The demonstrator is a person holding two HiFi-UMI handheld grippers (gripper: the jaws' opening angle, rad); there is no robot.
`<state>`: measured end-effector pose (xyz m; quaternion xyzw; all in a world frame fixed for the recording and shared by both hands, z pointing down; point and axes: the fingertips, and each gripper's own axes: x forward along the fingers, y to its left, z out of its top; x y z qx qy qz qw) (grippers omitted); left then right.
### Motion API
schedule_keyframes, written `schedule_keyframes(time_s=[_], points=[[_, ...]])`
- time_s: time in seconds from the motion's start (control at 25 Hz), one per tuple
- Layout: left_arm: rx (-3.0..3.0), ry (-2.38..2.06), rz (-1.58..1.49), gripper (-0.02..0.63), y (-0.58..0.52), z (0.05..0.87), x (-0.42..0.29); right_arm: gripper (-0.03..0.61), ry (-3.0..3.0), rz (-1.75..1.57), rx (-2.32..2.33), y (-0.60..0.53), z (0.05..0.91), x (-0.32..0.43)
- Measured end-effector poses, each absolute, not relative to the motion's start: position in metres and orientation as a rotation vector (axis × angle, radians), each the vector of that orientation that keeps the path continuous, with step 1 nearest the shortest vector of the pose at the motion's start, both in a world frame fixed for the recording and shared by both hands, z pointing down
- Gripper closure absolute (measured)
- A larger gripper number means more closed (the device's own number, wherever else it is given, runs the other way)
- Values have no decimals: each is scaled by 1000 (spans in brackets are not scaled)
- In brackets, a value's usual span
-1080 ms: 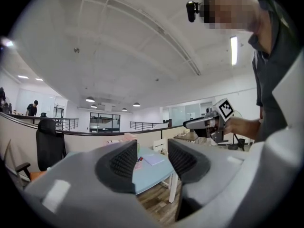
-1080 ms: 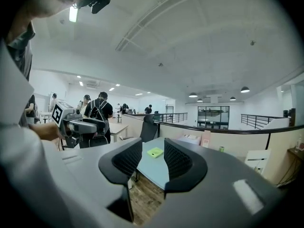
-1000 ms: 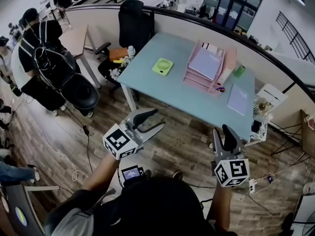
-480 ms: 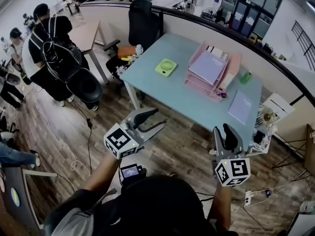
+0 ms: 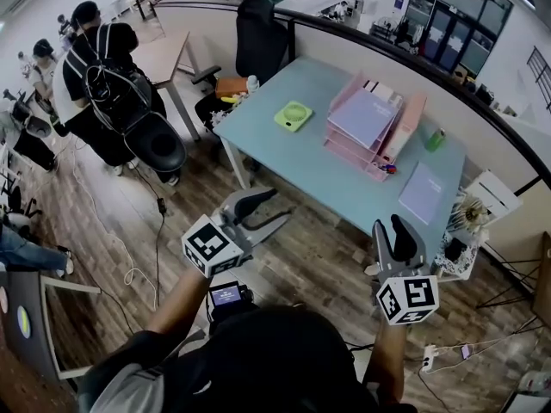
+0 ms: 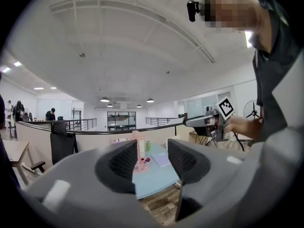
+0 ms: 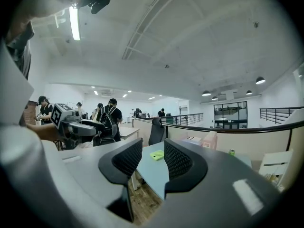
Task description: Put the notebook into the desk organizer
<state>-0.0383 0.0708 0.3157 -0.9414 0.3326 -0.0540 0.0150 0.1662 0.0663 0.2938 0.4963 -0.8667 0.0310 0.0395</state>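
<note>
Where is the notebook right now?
In the head view the notebook lies flat at the right end of the blue table, just right of the pink desk organizer and apart from it.

notebook [image 5: 421,193]: lavender, closed, flat on table's [image 5: 284,153] right end | desk organizer [image 5: 347,149]: pink stacked trays, just left of it

Small items [image 5: 385,168] at the pink desk organizer's [image 5: 349,147] front corner are too small to tell; its lower trays sit mostly hidden beneath the top one; jaws of the left gripper [image 6: 153,159] cover much of the table [image 6: 151,178] in its own view.
</note>
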Motion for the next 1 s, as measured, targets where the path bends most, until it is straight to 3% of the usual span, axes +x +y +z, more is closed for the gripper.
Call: schedule_keyframes(time_s=[0.72, 1.0], points=[[-2976, 898, -201, 399, 70, 318, 3, 453, -2615, 136, 1620, 83, 302, 199], [-3020, 821, -150, 399, 23, 318, 5, 453, -2518, 101, 1724, 58, 299, 204]])
